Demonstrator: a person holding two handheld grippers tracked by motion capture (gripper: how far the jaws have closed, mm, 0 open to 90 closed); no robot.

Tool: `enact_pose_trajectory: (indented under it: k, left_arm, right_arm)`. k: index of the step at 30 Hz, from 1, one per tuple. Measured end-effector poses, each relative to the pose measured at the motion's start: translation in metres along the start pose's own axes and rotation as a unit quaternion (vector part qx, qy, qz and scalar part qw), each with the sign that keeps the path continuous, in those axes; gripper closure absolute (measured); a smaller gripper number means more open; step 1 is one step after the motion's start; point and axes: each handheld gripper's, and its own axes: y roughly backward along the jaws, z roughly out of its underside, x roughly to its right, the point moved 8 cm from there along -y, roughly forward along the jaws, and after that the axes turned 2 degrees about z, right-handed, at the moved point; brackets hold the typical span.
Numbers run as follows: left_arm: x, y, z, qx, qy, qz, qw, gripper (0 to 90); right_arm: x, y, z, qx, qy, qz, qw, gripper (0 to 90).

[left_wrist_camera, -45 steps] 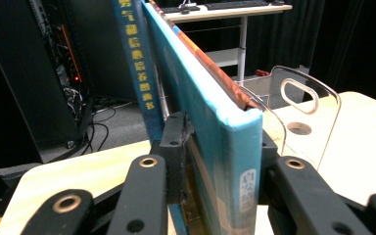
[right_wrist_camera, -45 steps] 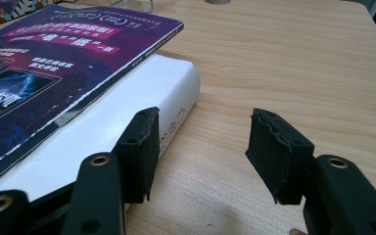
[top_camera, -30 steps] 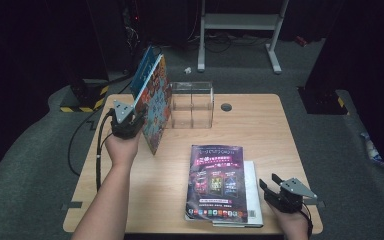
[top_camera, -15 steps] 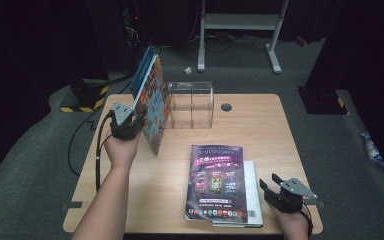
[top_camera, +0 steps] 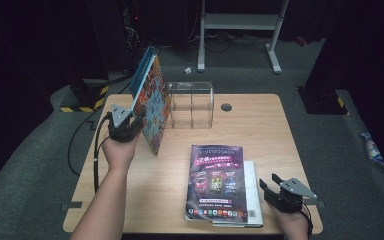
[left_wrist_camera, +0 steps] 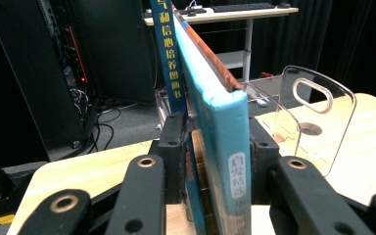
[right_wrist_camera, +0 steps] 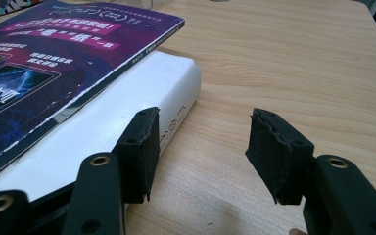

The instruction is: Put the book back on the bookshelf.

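Two upright books [top_camera: 150, 100] stand on edge at the table's left, tilted slightly: a thin blue one [left_wrist_camera: 169, 58] and a thicker cyan one [left_wrist_camera: 223, 122]. My left gripper [top_camera: 134, 125] [left_wrist_camera: 218, 159] is shut on their lower edge, a pad against each outer cover. Its jaws have just been opening a little, with the books still between them. My right gripper [top_camera: 269, 180] [right_wrist_camera: 200, 147] rests open at the front right with nothing between its fingers. Its left pad is beside the spine of a white book [right_wrist_camera: 127, 98].
A purple magazine [top_camera: 217, 180] [right_wrist_camera: 54, 49] lies on the white book [top_camera: 254, 195] at the front centre. A clear acrylic book rack [top_camera: 192, 105] [left_wrist_camera: 318, 117] stands just right of the held books. The wooden table [top_camera: 260, 130] has a round cable hole [top_camera: 226, 107] near its back edge.
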Motion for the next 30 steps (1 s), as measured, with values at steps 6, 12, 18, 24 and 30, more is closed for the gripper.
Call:
enact_pose_trajectory:
  k: [6,12,18,24,30]
  left_arm:
    - [-0.0001,0.0041,0.0012,0.0,0.0,0.001,1.0,65.3]
    - [0.0021,0.0085,0.0028,-0.001,-0.005,0.001,1.0,71.4]
    - [0.0004,0.0072,0.0021,0.001,-0.001,-0.005,1.0,73.8]
    - [-0.001,0.0064,0.0021,0.002,0.003,-0.002,1.0,72.9]
    - [-0.0005,0.0058,0.0073,-0.001,0.012,0.006,0.9999,66.7]
  right_arm:
    - [0.0002,0.0004,0.0002,-0.001,-0.004,0.0,1.0,45.2]
    - [0.0013,0.0001,0.0,0.0,-0.004,0.0,1.0,45.2]
    - [0.001,0.0002,0.0,-0.001,-0.002,-0.001,1.0,45.2]
    - [0.0014,0.0003,0.0002,-0.001,-0.002,0.0,1.0,45.2]
    - [0.001,0.0001,0.0003,-0.002,0.0,0.002,1.0,45.2]
